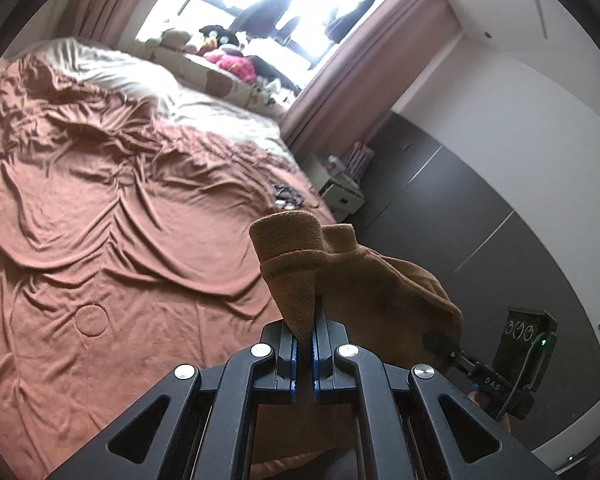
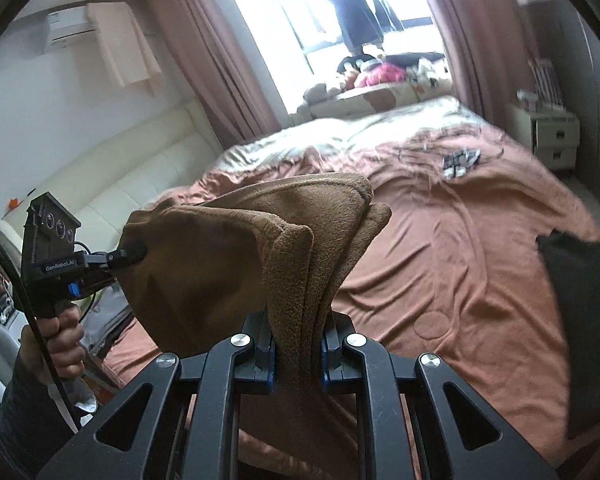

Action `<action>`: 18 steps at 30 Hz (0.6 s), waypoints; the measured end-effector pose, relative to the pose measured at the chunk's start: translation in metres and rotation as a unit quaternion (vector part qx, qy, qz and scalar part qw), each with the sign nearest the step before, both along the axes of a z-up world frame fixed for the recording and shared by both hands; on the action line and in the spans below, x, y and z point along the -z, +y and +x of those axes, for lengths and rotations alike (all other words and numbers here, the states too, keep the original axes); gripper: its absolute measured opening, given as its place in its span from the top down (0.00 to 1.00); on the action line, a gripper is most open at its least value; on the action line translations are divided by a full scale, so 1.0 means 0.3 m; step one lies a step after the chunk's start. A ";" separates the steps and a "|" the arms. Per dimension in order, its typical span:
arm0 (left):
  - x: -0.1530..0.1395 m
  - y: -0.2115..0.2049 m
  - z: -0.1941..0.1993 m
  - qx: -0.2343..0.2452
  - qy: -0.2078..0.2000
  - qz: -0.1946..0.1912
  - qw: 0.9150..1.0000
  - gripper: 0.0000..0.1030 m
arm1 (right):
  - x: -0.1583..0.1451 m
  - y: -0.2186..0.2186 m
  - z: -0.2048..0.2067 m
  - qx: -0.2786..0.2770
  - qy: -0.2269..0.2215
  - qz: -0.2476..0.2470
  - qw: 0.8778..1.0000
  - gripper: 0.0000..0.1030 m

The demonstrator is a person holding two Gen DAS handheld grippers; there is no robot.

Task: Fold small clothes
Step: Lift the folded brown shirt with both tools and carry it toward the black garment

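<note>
**A:** What is in hand here?

**B:** A small brown fleece garment [image 2: 220, 256], held in the air above a bed, stretched between two handheld grippers. Which kind of garment it is cannot be told; a hemmed opening stands up at the top in the left wrist view.

**A:** How do the grippers have it?

**B:** The left gripper [image 1: 305, 344] is closed nearly all the way, its blue-padded jaws pinching one tapering edge of the fleece. The right gripper [image 2: 298, 354] is clamped on a thicker bunch of several layers, so its jaws stand a little wider. Each gripper also shows in the other's camera, tip pressed into the cloth.

**A:** And beneath it?

**B:** A bed [image 1: 100, 220] under a rumpled rust-brown sheet, with a pale quilt [image 1: 132, 72] toward the far end. Small dark-and-white items [image 2: 460, 162] lie near the far corner, and a dark cloth [image 2: 580, 320] sits at the right edge of the right wrist view. Beyond are the curtained window [image 2: 340, 12] and a white bedside cabinet [image 2: 552, 136].

**A:** Which step is this?

**B:** Seemingly the lift-and-spread before a fold, or the carry between folds; the piece hangs bunched, not flat.

**A:** What does the next move call for?

**B:** Likely drawing the two grips apart to take out the slack, then lowering the fleece evenly onto the sheet so it lands flat.
</note>
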State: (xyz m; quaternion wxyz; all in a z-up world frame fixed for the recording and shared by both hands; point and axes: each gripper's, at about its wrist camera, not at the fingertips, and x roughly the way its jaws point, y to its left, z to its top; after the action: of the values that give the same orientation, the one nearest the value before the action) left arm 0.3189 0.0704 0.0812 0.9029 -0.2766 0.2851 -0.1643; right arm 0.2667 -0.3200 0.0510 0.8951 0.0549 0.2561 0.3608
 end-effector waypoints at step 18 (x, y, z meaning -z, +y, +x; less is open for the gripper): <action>-0.236 -0.115 -0.308 0.010 -0.070 0.021 0.997 0.96 | -0.103 -0.094 -0.280 -0.001 -0.064 -0.009 0.998 0.89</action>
State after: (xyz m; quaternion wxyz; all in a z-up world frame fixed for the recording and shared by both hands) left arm 0.2265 0.0360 0.1521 0.9247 -0.2420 0.2273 -0.1864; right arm 0.1826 -0.3483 0.0820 0.9099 0.0236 0.2011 0.3620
